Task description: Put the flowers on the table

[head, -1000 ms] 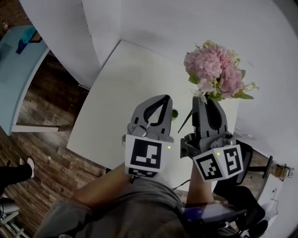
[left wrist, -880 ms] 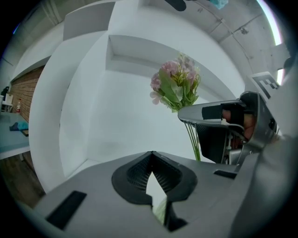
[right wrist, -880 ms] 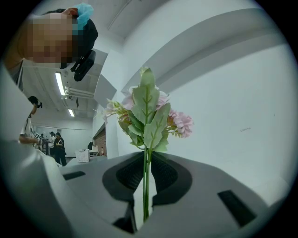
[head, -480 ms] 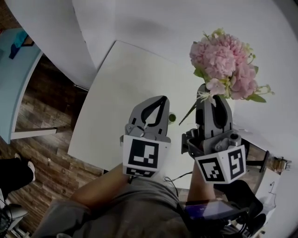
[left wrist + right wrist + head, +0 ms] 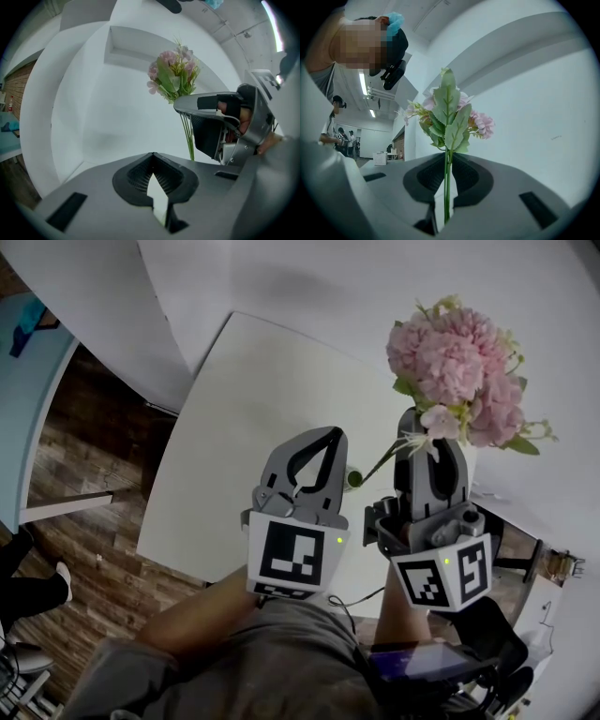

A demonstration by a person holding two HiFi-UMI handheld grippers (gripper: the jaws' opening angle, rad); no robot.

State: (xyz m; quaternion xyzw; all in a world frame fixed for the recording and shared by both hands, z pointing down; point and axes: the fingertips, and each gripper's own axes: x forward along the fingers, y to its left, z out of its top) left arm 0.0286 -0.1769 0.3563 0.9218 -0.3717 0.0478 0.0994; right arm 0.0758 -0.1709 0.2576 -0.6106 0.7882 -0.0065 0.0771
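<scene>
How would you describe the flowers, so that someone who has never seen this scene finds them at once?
Find the white table, then the right gripper near its right edge. The flowers stand up from its shut jaws on thin green stems: a pink bunch with green leaves. The left gripper beside it is empty.

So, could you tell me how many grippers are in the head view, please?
2: the left gripper, shut and empty, over the table; the right gripper beside it, shut on the flowers.

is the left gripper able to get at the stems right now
Probably yes: the stems stick out bare beside the left gripper, with nothing between, though its jaws are shut.
</scene>
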